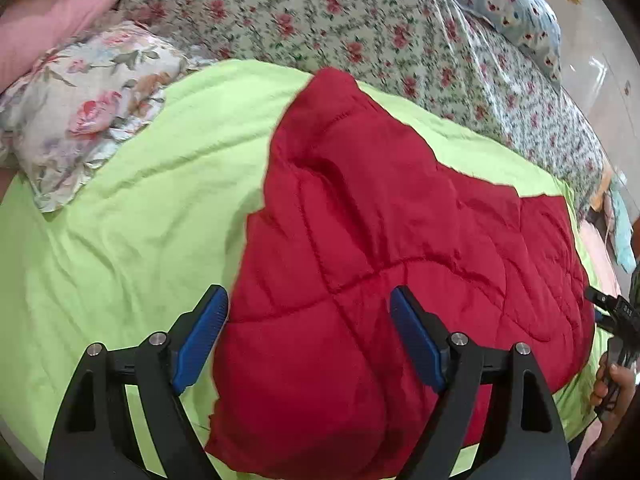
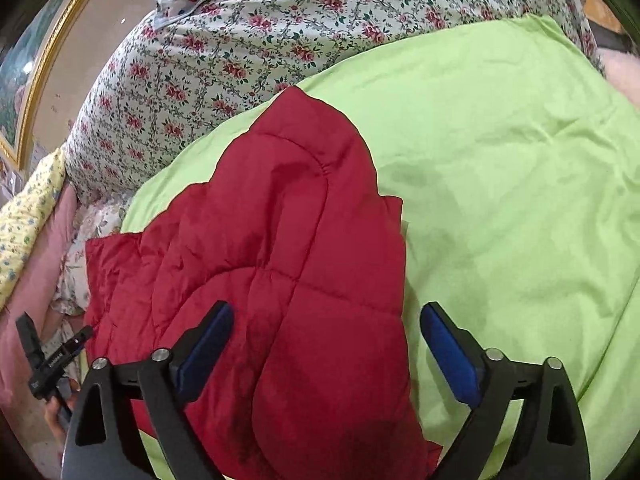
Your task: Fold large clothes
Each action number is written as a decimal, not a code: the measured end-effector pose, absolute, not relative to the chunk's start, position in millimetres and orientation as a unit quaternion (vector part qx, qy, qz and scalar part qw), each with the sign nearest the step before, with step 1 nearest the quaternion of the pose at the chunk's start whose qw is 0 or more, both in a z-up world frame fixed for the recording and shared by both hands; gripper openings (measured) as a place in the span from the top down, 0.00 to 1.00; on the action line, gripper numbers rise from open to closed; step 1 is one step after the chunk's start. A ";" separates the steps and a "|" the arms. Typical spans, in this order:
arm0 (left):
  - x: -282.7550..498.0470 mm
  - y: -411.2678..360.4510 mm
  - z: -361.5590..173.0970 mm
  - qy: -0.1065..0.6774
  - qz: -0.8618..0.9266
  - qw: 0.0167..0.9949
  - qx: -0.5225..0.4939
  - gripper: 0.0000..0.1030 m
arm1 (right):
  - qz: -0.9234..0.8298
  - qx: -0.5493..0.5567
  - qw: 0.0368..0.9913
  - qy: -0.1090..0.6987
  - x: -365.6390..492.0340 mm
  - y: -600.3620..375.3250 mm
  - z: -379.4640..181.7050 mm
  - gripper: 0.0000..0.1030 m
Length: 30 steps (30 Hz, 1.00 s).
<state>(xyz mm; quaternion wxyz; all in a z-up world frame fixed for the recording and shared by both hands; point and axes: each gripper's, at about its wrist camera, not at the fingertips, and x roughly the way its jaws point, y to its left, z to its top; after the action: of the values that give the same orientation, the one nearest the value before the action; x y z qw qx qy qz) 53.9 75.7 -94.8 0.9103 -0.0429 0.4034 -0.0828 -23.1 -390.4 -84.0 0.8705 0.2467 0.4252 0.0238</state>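
A red quilted jacket (image 1: 380,248) lies partly folded on a lime green sheet (image 1: 120,248). My left gripper (image 1: 308,320) is open above the jacket's left near part, holding nothing. In the right wrist view the jacket (image 2: 280,280) lies on the green sheet (image 2: 500,200). My right gripper (image 2: 326,340) is open above the jacket's near right edge, holding nothing. The right gripper (image 1: 612,316) also shows at the right edge of the left wrist view, and the left gripper (image 2: 52,360) shows at the left edge of the right wrist view.
A floral bedspread (image 1: 320,12) covers the bed behind the green sheet. A rose-print pillow (image 1: 88,108) and a pink pillow (image 1: 48,20) lie at the left. A blue patterned pillow (image 1: 516,4) lies at the far right. A gold-framed picture (image 2: 36,80) stands beyond the bed.
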 end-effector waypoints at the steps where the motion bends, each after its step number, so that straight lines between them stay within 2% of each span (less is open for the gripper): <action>1: 52.5 73.0 -95.7 0.407 -0.082 0.909 -0.038 0.19 | 0.021 0.238 0.873 0.426 -22.5 -388.4 -83.0 0.05; 4: 55.5 63.9 -98.0 0.413 -0.081 0.907 -0.017 0.16 | 0.016 0.212 0.879 0.428 -20.1 -381.4 -79.1 0.04; 12: 62.9 56.8 -101.4 0.417 -0.098 0.904 -0.010 0.17 | 0.018 0.168 0.883 0.438 -7.4 -363.0 -81.0 0.03; 14: 63.3 52.7 -103.9 0.418 -0.102 0.903 -0.005 0.30 | 0.019 0.150 0.887 0.436 -5.4 -355.7 -80.6 0.02; 15: 63.0 50.6 -104.6 0.417 -0.102 0.903 -0.001 0.40 | 0.018 0.138 0.890 0.435 -4.9 -350.9 -80.6 0.05; 16: 62.6 48.6 -104.5 0.415 -0.103 0.904 0.003 0.48 | 0.017 0.125 0.892 0.435 -4.7 -347.2 -81.1 0.11; 17: 61.4 46.0 -103.6 0.411 -0.104 0.906 0.008 0.52 | 0.015 0.107 0.894 0.435 -5.1 -341.0 -81.2 0.17; 19: 60.0 42.5 -100.9 0.405 -0.105 0.908 0.017 0.63 | 0.011 0.087 0.897 0.434 -6.5 -333.5 -80.1 0.42; 20: 58.5 40.2 -98.2 0.401 -0.107 0.910 0.020 0.66 | 0.006 0.080 0.899 0.431 -7.2 -332.4 -78.8 0.48; 22: 57.4 39.2 -91.8 0.393 -0.117 0.912 0.015 0.76 | 0.006 0.084 0.901 0.425 -9.8 -336.3 -74.0 0.70; 25: 59.4 41.5 -77.2 0.381 -0.140 0.914 -0.009 0.82 | 0.025 0.114 0.904 0.412 -13.9 -345.3 -69.8 0.80; 30: 72.0 41.2 -55.6 0.360 -0.159 0.919 -0.037 0.83 | 0.032 0.133 0.915 0.379 -9.2 -350.3 -54.9 0.81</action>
<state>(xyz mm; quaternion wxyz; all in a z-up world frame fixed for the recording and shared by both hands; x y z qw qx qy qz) 72.0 41.2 -55.6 0.9187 -0.0367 0.3597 -0.1589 -9.2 -350.3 -54.9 0.9152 0.1332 0.3790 0.0321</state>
